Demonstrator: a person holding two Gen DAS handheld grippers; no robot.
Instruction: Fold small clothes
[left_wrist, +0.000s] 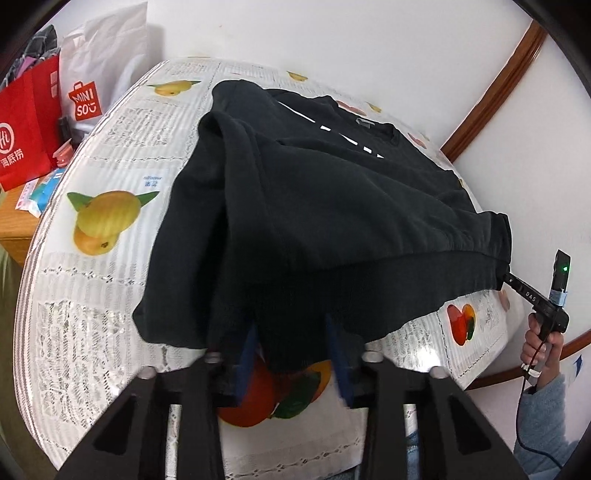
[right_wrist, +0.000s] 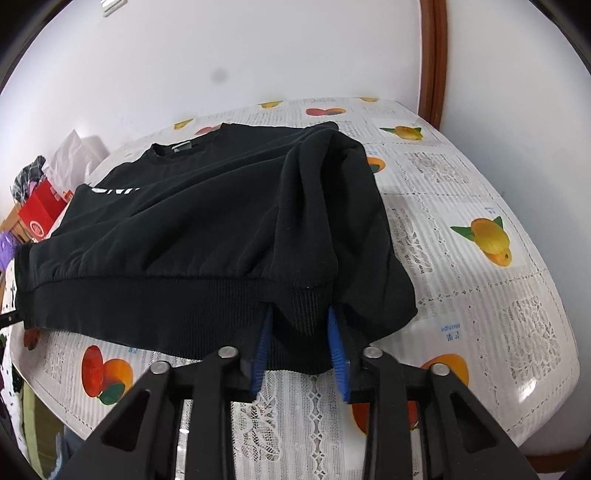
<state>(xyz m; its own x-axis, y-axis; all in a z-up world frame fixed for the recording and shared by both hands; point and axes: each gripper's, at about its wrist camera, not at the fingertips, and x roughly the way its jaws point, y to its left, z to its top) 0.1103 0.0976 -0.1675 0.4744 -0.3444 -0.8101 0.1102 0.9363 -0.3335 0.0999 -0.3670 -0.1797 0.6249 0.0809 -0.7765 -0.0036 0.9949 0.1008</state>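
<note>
White walls with brown wood trim (right_wrist: 434, 55) close in a desk (right_wrist: 461, 295) covered by a lace-and-fruit print cloth.

A black sweatshirt (right_wrist: 207, 221) lies spread across most of that desk, collar toward the wall, white lettering on its chest, and both sleeves folded in over the body. Its ribbed hem faces the near edge and is lifted slightly off the cloth at both ends.

Off the desk's left end stand a red bag (left_wrist: 26, 129) and a white Miniso bag (left_wrist: 96, 74) on a wooden stand (left_wrist: 14, 221).

The left tongs (left_wrist: 291, 354) are pinching one hem corner: a bunch of black fabric sits between the blue pads. The right tongs (right_wrist: 301, 347) are pinching the other hem corner the same way, ribbing squeezed between their blue pads. In the left wrist view the right tongs' black body shows at the far end of the hem, gripped by a hand (left_wrist: 543, 343) in a grey-blue fleece sleeve (left_wrist: 546, 417), with a small green light (left_wrist: 564, 268) glowing on an upright unit fixed to it.
</note>
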